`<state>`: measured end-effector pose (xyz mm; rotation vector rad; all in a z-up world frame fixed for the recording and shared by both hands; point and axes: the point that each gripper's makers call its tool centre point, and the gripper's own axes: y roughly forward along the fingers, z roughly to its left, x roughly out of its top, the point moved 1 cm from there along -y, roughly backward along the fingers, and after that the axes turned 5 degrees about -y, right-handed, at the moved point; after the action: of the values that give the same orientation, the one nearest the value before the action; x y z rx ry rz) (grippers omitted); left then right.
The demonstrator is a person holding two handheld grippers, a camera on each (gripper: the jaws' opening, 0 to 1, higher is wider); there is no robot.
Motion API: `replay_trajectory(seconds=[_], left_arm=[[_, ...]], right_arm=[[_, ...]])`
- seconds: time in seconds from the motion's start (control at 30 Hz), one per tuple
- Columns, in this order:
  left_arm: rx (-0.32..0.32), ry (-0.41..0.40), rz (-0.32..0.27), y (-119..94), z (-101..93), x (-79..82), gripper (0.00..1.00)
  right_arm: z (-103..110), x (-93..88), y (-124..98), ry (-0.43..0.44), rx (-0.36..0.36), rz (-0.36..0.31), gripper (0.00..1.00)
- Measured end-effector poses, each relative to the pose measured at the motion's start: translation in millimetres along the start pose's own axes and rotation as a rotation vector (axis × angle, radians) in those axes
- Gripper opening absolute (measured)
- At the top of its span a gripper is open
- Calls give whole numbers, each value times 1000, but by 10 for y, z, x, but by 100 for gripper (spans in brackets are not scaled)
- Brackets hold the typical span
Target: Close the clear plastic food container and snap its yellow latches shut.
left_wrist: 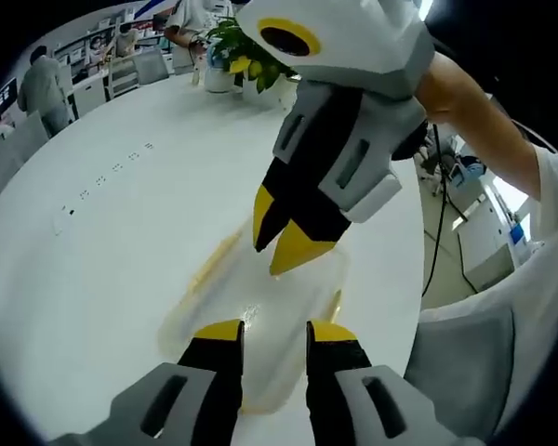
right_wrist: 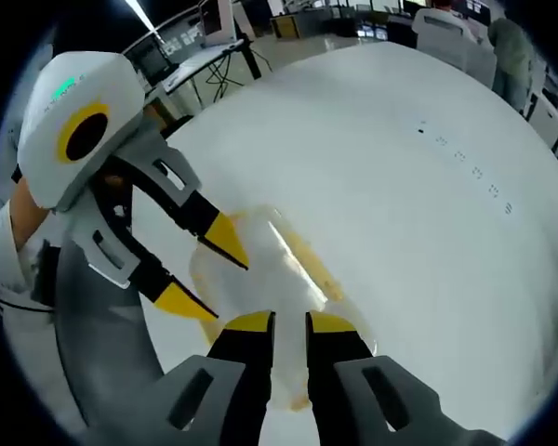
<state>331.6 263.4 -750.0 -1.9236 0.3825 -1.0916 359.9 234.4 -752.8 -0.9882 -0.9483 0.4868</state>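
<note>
The clear food container (left_wrist: 260,307) lies flat on the white surface (left_wrist: 102,232), close to the surface's edge on the person's side. Its yellow latches (left_wrist: 212,265) show faintly along its long sides.

In the left gripper view, the left hand-held gripper (left_wrist: 274,332) sits over the near end of the container, its yellow-tipped jaws parted by a narrow gap with nothing between them. The right hand-held gripper (left_wrist: 284,243) comes down from above, its two yellow tips a little apart, pointing at the far part of the container's lid; whether they touch it I cannot tell.

In the right gripper view, the right hand-held gripper (right_wrist: 289,322) hovers over the near end of the container (right_wrist: 279,269), jaws slightly apart and empty. The left hand-held gripper (right_wrist: 205,269) reaches in beside the container, its jaws spread wide, the upper tip at the container's edge.

A potted plant (left_wrist: 242,60) stands at the surface's far side, well away from the container.
</note>
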Motion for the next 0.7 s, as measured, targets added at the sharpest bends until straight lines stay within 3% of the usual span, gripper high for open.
replay_trajectory(seconds=[0.7], left_arm=[[-18,110,-28,72,-177,98,13]], right_arm=[[34,105,86,-50,11,-22,11]])
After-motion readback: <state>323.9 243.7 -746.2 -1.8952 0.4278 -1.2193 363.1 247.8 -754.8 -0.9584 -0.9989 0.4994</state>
